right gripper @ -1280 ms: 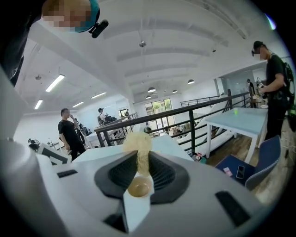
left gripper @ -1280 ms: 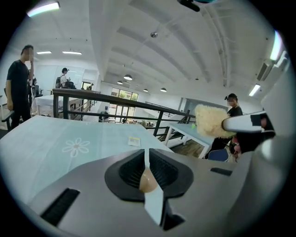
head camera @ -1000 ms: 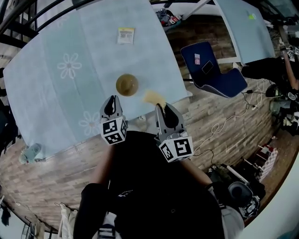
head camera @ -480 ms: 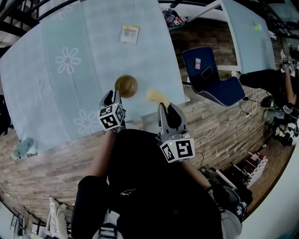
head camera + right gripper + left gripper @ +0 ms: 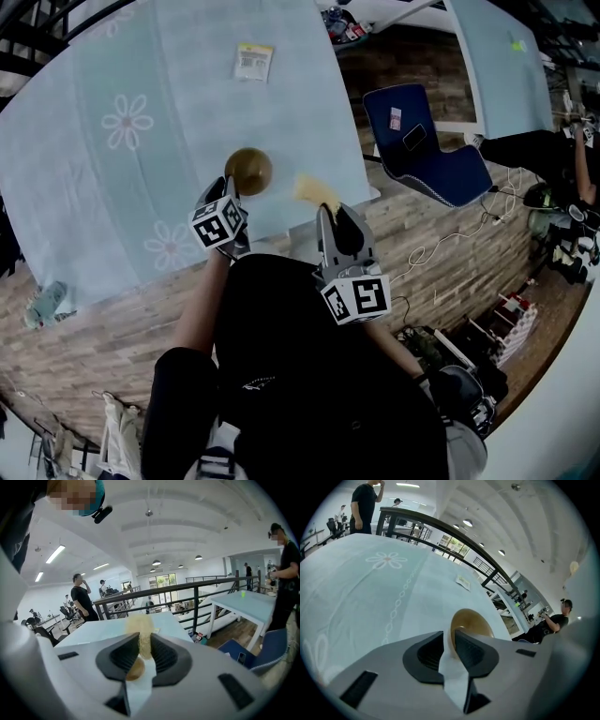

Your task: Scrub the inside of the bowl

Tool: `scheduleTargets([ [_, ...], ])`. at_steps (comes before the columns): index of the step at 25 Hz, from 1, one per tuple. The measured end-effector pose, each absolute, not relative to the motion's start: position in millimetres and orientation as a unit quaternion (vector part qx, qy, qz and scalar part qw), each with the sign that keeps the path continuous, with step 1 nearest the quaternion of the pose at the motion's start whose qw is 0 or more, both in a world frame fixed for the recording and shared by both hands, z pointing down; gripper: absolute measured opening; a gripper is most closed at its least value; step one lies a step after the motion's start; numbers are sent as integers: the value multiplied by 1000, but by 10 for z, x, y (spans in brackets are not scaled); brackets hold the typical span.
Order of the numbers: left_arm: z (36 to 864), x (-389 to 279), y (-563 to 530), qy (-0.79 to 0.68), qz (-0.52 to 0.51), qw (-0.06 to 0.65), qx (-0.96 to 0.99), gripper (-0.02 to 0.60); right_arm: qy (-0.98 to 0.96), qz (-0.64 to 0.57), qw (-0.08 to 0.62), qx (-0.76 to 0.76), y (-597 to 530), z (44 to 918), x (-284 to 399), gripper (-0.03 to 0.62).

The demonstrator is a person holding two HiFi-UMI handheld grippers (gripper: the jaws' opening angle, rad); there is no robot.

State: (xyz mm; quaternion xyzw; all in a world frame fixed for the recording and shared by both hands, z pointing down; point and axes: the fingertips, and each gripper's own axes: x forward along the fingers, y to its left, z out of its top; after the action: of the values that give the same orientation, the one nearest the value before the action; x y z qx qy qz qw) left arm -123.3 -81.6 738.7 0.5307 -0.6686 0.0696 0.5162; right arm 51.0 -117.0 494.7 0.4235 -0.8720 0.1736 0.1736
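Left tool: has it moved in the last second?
Yes. The grey left tool advanced up the pale blue table to the small brown bowl, now gripping its rim.

The head camera looks steeply down on the pale blue flower-printed bench (image 5: 94, 187), which cameras on the left gripper (image 5: 229, 186) and right gripper (image 5: 328, 214) skim low, close behind their jaws.

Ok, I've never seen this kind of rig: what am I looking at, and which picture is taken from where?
No robot: a person holds a two-jaw tool in each hand. The head view looks down from the person's head; each gripper view rides on its tool. The left hand-held gripper pinches the rim of a brown bowl on the flowered tablecloth. The right hand-held gripper clamps a yellowish scrubber, apart from the bowl. A small packet lies farther back.
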Motion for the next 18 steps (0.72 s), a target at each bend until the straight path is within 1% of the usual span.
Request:
scheduleTargets([
  [1,7381,-1232,-818,-667,70,517,532,77,-871,174,172,427,-1178,4944,523,78],
  [2,7366,-1229,-825,-666,72,515,535,47,-869,175,171,429,-1186,4941,532,78],
  [4,7322,-1225,-847,-663,76,510,543,30,-868,177,169,433,-1192,4944,538,78],
  [11,7021,-1231,-898,-653,72,489,575,23,-871,175,161,429,-1119,4921,457,78],
  [14,6736,-1253,-942,-646,59,479,591,23,-875,170,150,428,-1075,4885,388,78],
  [18,6244,-1257,-962,-635,52,448,627,21,-889,138,143,412,-939,4791,225,78],
])
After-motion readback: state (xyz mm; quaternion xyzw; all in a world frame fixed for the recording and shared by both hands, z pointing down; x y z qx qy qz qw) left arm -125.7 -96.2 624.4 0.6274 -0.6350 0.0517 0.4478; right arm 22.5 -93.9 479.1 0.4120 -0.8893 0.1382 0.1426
